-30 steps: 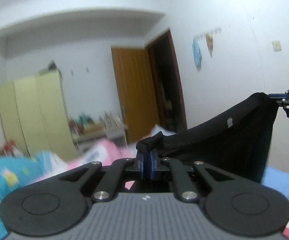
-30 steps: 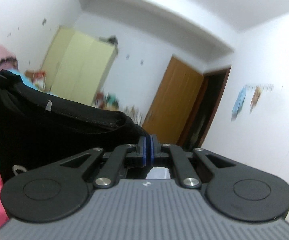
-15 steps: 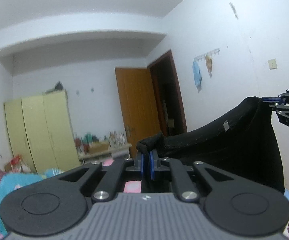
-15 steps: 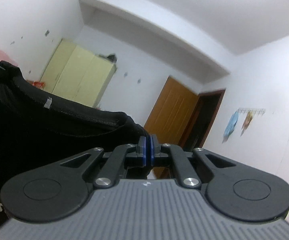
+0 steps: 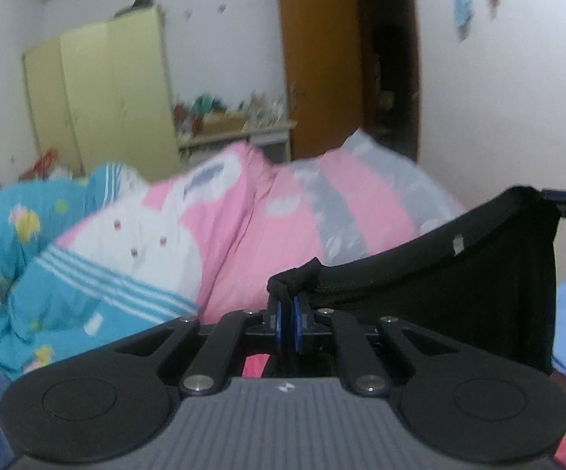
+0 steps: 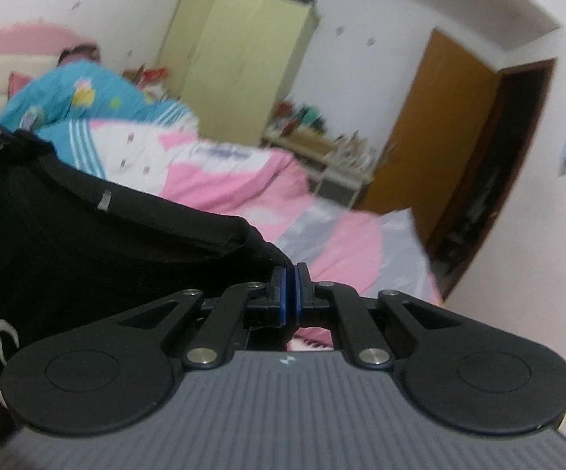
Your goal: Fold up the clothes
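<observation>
The black garment (image 5: 459, 293) is suspended in the air between the two grippers, well above the bed (image 5: 244, 215).

1. Left gripper (image 5: 287, 323): fingers closed on a bunched corner of the garment, which protrudes just ahead of the fingertips. From there the top hem, with its small neck label (image 5: 458, 243), runs to the right.
2. Right gripper (image 6: 287, 293): fingers closed on the opposite corner; the cloth runs off to the left of the fingers and hangs below the hem.

Step in hand, as judged: the garment is held spread by its two upper corners, ahead of laying it flat. The next move calls for lowering both grippers evenly, keeping the hem taut, so the cloth settles on the bed without creasing.

Limits of view:
- The lower edge and sleeves of the garment are cut off or hidden behind the gripper bodies.
- A white print (image 6: 7, 337) on the cloth is only partly visible.
- The landing area directly below is hidden.
- The background bedding is blurred.
</observation>
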Demonstrator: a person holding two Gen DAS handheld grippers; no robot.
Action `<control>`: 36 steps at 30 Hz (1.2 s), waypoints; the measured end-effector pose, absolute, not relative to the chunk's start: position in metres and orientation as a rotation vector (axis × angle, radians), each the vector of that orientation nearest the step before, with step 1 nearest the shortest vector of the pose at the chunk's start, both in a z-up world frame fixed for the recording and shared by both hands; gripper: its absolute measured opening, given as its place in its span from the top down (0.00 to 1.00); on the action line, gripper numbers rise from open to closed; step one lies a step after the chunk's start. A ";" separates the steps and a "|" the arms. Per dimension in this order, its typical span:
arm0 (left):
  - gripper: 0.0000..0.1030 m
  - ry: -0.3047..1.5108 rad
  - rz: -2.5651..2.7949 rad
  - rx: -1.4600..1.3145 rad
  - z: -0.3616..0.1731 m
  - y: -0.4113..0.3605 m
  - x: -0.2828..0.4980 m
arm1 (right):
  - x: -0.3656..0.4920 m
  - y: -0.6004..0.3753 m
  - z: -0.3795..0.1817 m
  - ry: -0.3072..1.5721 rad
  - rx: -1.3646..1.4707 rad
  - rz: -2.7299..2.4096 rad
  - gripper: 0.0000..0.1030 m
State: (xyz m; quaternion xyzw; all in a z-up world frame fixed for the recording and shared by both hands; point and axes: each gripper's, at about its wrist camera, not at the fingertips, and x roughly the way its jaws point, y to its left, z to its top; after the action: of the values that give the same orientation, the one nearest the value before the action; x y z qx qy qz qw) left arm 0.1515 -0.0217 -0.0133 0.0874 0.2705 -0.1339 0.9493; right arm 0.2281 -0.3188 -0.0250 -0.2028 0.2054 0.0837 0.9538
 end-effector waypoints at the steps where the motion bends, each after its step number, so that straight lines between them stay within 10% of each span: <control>1: 0.93 0.562 -0.258 0.173 -0.029 -0.019 0.166 | 0.246 -0.319 -0.043 0.429 -0.406 0.183 0.98; 21: 0.93 0.771 -0.179 0.248 -0.379 -0.024 0.378 | 0.381 -0.284 -0.345 0.717 -0.437 0.191 0.98; 27: 0.79 0.795 -0.187 0.253 -0.403 -0.020 0.389 | 0.411 -0.289 -0.375 0.842 -0.296 0.189 0.95; 30: 0.57 0.795 -0.203 0.176 -0.396 -0.008 0.393 | 0.425 -0.302 -0.372 0.897 -0.156 0.194 0.92; 34: 0.44 0.789 -0.227 -0.056 -0.371 0.024 0.390 | 0.429 -0.341 -0.353 0.906 0.164 0.163 0.43; 36: 0.42 0.778 -0.229 -0.173 -0.358 0.041 0.387 | 0.424 -0.362 -0.345 0.887 0.327 0.139 0.42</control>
State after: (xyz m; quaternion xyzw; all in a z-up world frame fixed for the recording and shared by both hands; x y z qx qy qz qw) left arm 0.3865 0.0411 -0.3581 -0.0841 0.3777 -0.1112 0.9154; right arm 0.4244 -0.3618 -0.3450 0.1572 0.4270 0.0667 0.8880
